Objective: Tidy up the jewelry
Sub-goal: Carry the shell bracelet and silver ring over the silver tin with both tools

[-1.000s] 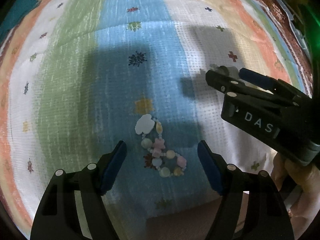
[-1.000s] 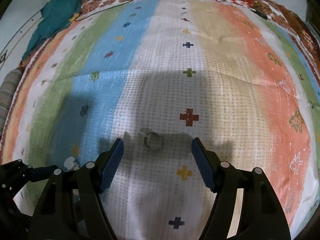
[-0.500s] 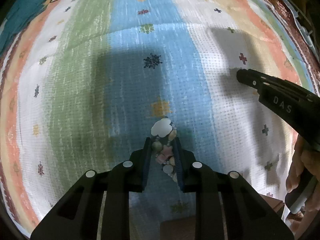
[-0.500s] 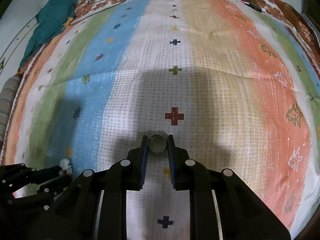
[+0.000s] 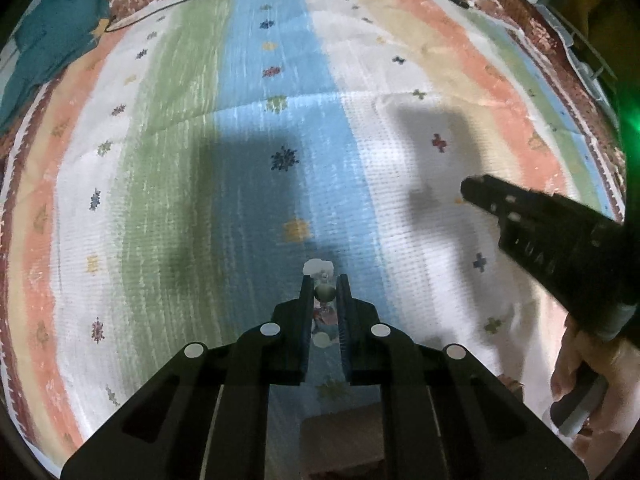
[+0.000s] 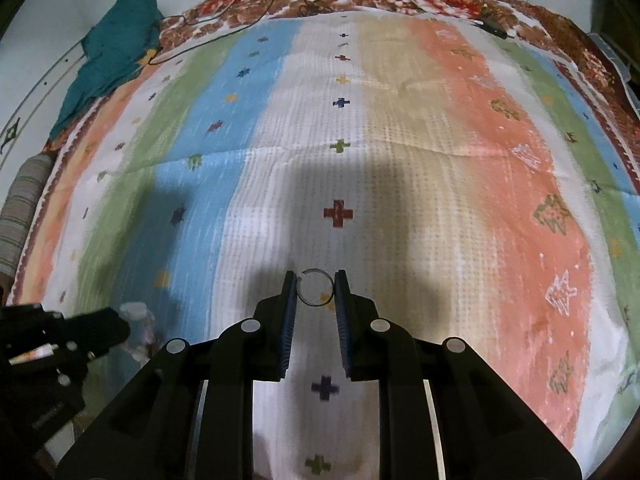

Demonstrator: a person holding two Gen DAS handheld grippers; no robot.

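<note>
My left fingers (image 5: 325, 294) are closed on the bracelet (image 5: 325, 293): a greenish bead sits pinched between the pads near the tips, the white flower charm pokes out just past them, and the other beads trail back down the narrow gap toward my palm. So its long axis runs along the fingers, not across them, and I judge the loose end will swing under the grip when I carry it. My right fingers (image 6: 316, 290) are clamped on the ring (image 6: 315, 287), which is held at the very tips, its hoop facing the camera with each pad against one side of the band. Both pieces appear to hang clear of the striped bedspread (image 5: 168, 168), though I cannot tell how far. In the left view the right tool (image 5: 560, 236) sits off to the right and well apart, so the two hands will not foul each other. No tray or box shows in either view, so I cannot say which hand is nearer to a destination.
</note>
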